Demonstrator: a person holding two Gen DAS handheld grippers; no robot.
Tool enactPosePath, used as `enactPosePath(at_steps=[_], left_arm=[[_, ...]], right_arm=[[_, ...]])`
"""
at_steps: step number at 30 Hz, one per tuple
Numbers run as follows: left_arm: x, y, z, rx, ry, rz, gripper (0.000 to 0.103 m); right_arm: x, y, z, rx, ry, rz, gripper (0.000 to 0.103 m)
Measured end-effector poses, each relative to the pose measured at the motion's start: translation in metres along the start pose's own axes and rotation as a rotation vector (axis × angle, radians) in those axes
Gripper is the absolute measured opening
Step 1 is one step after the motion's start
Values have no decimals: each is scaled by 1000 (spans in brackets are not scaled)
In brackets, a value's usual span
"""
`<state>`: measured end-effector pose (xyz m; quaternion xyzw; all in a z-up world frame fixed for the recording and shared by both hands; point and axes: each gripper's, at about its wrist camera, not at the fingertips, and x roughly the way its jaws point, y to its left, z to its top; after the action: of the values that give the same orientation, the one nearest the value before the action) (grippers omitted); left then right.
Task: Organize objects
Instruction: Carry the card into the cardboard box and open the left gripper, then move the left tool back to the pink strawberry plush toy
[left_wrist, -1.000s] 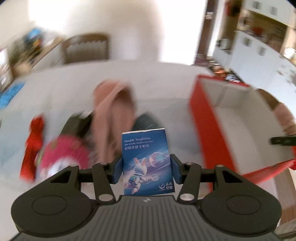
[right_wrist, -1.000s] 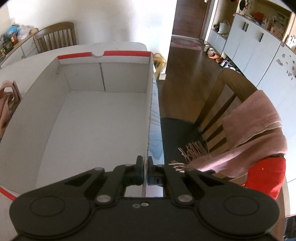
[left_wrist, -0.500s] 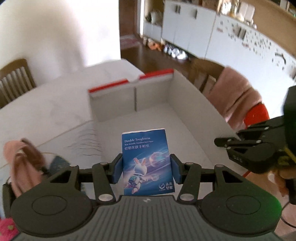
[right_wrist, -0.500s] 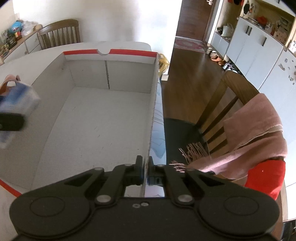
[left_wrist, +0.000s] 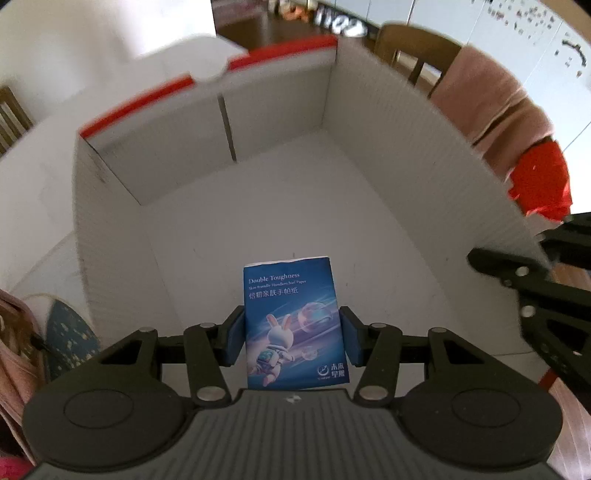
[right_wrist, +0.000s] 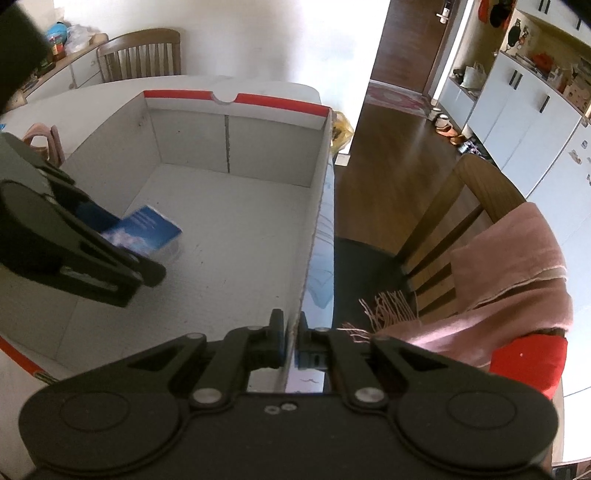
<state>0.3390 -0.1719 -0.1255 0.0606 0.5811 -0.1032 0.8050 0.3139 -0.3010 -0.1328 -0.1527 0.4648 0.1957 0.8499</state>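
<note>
Tissue pack (left_wrist: 291, 325), blue with a cartoon rabbit on the wrapper, clamped between the blue pads of the left gripper (left_wrist: 291, 338); jaws roughly half open, pressing on both long sides of the pack. Pack hangs inside the white cardboard box (left_wrist: 388, 110), above its floor; contact with the floor cannot be confirmed. In the right wrist view the same pack (right_wrist: 142, 230) sits over the left half of the box interior, tilted, top end pointing toward the far wall. Box has red trim along its far rim and stands on a white table (right_wrist: 92, 92). Right gripper (right_wrist: 291, 341) closed tight, pinching the thin right-hand wall of the box at its near end. Pink scarf (right_wrist: 509, 266) draped over a wooden chair (right_wrist: 472, 192) just beside the box.
</note>
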Motion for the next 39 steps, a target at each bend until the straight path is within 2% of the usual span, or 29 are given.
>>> enactPosePath(at_steps=[9, 13, 22, 24, 26, 33, 39], left_arm=[[13, 5, -4, -21, 59, -1, 52], [11, 4, -9, 3, 53, 14, 60], [-34, 9, -32, 11, -68, -10, 63], [-48, 10, -40, 17, -103, 6, 67], [-61, 14, -46, 18, -144, 16, 67], [-99, 25, -26, -51, -268, 7, 67], [-124, 50, -50, -118, -335, 44, 67]], right_arm=[[1, 1, 2, 3, 9, 4, 3], [1, 2, 2, 2, 13, 3, 3], [1, 2, 2, -5, 21, -8, 3], [1, 1, 2, -8, 26, -10, 3], [2, 1, 2, -6, 27, -9, 3], [4, -2, 3, -1, 39, -6, 4], [3, -2, 5, -2, 45, -2, 4]])
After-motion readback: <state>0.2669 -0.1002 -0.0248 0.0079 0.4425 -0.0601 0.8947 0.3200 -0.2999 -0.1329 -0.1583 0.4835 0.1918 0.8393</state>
